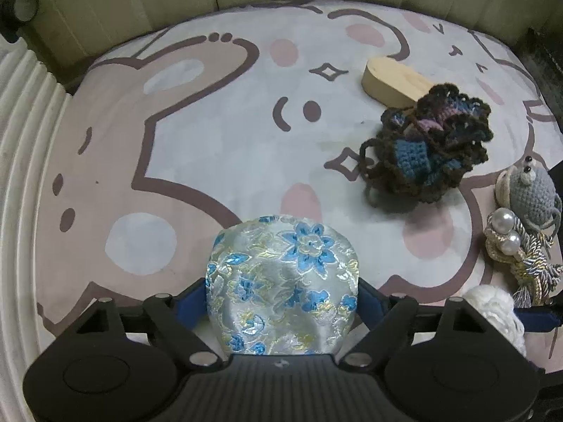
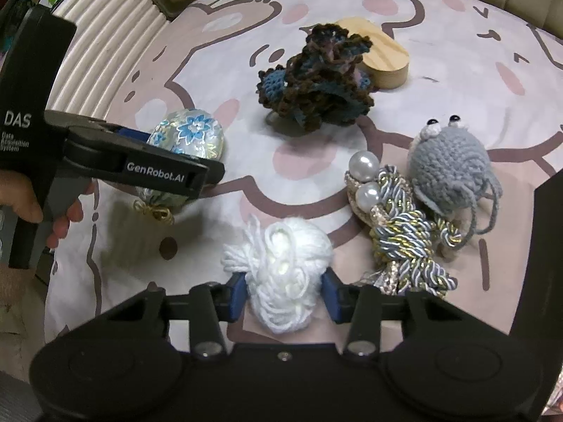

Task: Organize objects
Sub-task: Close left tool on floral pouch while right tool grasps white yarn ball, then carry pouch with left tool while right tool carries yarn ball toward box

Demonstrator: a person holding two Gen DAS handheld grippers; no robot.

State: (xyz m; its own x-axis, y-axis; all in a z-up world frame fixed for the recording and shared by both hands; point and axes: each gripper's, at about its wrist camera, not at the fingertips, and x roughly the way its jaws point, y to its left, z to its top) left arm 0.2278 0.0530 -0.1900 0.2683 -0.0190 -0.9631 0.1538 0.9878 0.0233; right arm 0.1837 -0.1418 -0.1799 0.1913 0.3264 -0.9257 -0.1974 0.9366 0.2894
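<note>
A silver pouch with blue flowers (image 1: 281,281) fills the gap between the blue pads (image 1: 367,297) of my left gripper (image 1: 281,300), which is shut on it. The right wrist view shows this pouch (image 2: 190,137) held above the mat, its gold tassel hanging and a shadow beneath. A white yarn pompom (image 2: 285,270) sits between the blue pads (image 2: 330,295) of my right gripper (image 2: 285,293), and both pads touch it. The left wrist view catches the pompom (image 1: 492,309) at its lower right edge.
On the cartoon-print mat (image 1: 211,158) lie a dark crochet piece (image 2: 316,81), a wooden block (image 2: 383,59), a grey crochet creature (image 2: 450,168) and a pearl-and-cord ornament (image 2: 397,218). A white ribbed edge (image 1: 21,140) runs along the left. A hand (image 2: 21,200) grips the left tool.
</note>
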